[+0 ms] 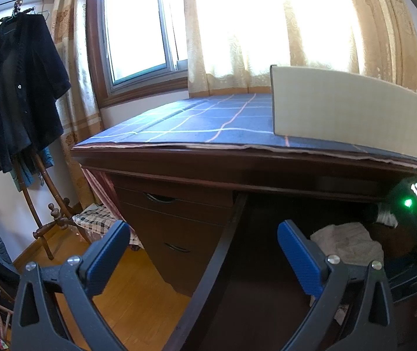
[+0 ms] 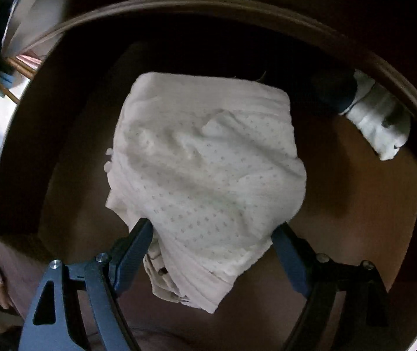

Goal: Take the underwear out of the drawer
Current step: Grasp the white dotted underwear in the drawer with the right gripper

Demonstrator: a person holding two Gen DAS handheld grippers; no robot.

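Inside the drawer [image 2: 33, 152], right tongs [image 2: 211, 234] straddle white underwear [image 2: 205, 161].

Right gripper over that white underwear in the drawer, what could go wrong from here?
The right gripper is open, its fingers straddling the folded dotted underwear. Closing here may catch only the top layer, so the bundle could unfold or drop the beige piece tucked beneath. The drawer sits under the desk edge, so a steep lift might snag cloth there.
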